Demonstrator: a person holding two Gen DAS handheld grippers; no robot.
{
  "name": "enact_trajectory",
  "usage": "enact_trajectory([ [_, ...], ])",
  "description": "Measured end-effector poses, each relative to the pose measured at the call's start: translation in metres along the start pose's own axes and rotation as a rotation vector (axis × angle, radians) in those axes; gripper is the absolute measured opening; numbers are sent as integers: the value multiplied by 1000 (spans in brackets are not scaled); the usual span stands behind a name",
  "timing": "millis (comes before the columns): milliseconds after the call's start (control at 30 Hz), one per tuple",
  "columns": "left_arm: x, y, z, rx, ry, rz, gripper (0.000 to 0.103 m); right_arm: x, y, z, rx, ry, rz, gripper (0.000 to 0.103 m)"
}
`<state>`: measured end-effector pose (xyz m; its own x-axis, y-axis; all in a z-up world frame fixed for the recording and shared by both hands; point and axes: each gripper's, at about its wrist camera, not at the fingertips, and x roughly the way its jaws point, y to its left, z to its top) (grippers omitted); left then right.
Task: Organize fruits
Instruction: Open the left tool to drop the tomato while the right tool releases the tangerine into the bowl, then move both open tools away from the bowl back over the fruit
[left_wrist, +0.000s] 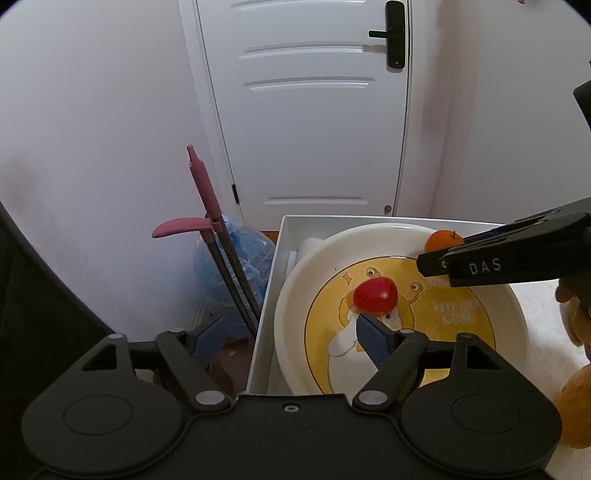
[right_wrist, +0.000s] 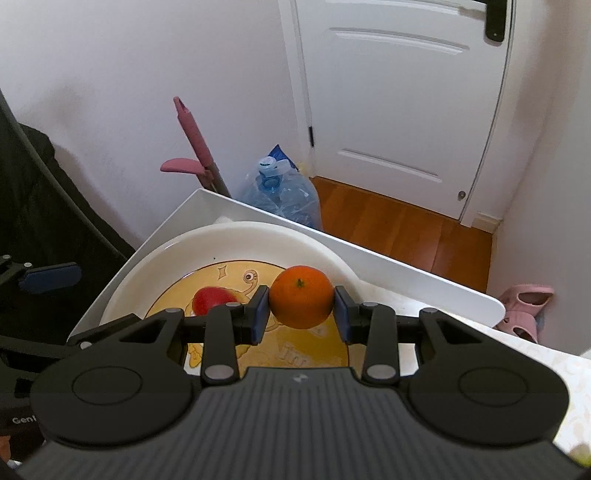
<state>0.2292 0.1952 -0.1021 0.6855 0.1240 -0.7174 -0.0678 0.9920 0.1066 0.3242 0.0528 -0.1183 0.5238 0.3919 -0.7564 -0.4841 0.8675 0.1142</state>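
Note:
A white plate with a yellow cartoon centre (left_wrist: 295, 280) (right_wrist: 155, 258) lies in a white tray. A red tomato (left_wrist: 375, 295) (right_wrist: 210, 299) rests on the plate. My left gripper (left_wrist: 291, 332) is open and empty, its right finger just in front of the tomato. My right gripper (right_wrist: 301, 314) is shut on an orange (right_wrist: 301, 301) and holds it over the plate's far right part; in the left wrist view the orange (left_wrist: 443, 240) shows at the tips of the right gripper's fingers (left_wrist: 480, 262).
The white tray (left_wrist: 269, 291) (right_wrist: 388, 258) stands at the table's edge. Beyond it are a pink-handled mop (left_wrist: 207, 192), a blue water jug (right_wrist: 284, 192), a white door (left_wrist: 314, 110) and pink slippers (right_wrist: 524, 306). More brownish fruit (left_wrist: 576, 406) lies at the right.

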Motion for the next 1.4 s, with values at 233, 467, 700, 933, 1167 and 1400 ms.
enact_trajectory([
  [233, -4, -1, -5, -2, -1, -16, 85, -21, -3, 0, 39, -65, -8, 103],
  [467, -13, -1, -4, -20, -10, -26, 94, -38, -2, -3, 61, -69, -23, 103],
  [700, -25, 0, 0, -29, -30, -8, 101, -61, -1, -4, 77, -86, -45, 103],
  [933, -46, -2, 1, -18, -70, -14, 101, -93, 3, -11, 101, -121, -75, 103],
  [1167, -69, -8, 0, 4, -100, -46, 101, -136, -5, -27, 137, -152, -118, 103],
  [1400, -103, -23, -7, 1, -135, -61, 101, -189, -31, -60, 140, -177, -157, 103],
])
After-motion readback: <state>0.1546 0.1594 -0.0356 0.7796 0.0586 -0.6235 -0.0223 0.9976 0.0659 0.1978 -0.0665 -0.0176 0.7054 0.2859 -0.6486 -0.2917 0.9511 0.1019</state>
